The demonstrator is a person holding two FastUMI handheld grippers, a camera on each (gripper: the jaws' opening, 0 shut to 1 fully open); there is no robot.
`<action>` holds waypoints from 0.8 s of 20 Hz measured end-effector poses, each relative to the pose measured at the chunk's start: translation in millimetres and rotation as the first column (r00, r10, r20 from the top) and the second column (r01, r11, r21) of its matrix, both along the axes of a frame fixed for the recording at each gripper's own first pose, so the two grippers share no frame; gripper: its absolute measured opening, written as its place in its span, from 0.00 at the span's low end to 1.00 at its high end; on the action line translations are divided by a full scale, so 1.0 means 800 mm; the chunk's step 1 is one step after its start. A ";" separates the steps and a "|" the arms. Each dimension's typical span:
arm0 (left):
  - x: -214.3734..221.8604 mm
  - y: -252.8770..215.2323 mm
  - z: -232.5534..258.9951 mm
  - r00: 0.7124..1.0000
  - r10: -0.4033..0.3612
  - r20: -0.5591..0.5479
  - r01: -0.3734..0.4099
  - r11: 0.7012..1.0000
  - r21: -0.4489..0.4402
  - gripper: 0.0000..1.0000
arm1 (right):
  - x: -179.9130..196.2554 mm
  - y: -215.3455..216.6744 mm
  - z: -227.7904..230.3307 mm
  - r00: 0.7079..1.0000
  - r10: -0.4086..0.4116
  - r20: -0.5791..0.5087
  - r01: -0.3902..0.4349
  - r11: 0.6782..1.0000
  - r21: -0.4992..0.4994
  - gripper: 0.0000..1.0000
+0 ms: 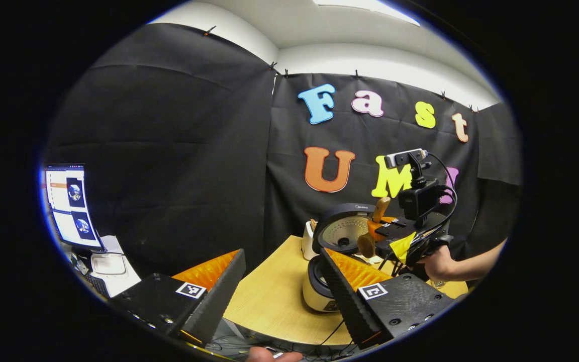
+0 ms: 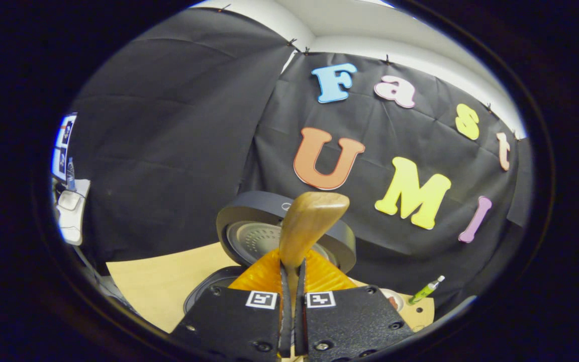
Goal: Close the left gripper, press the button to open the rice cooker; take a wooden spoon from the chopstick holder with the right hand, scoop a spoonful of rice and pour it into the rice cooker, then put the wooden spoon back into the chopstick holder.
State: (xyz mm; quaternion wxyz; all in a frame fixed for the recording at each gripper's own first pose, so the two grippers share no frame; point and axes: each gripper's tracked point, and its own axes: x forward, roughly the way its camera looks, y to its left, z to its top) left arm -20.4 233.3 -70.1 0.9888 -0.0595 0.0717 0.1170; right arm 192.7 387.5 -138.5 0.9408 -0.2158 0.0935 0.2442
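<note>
The left gripper [image 1: 282,281] is standing wide apart over the table's [image 1: 274,296] near edge. Farther right the rice cooker [image 1: 337,236] is sitting open – its pot partly hidden. The right gripper [image 2: 292,281] is clamping the wooden spoon [image 2: 309,221], bowl hard to make out.

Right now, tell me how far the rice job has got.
Done: the round dark rice cooker lid stands open, and the right gripper is shut on the light wooden spoon, handle end up. In hand: the spoon's bowl hangs over the cream rice cooker; whether rice has been scooped or poured I cannot tell. Left: returning the spoon to the white chopstick holder. The left gripper is open.
</note>
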 end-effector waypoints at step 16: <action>0.044 -0.074 0.031 0.993 -0.119 -0.004 0.119 0.993 0.009 0.95 | -0.017 -0.098 0.076 0.957 -0.056 -0.285 0.172 0.899 0.403 0.08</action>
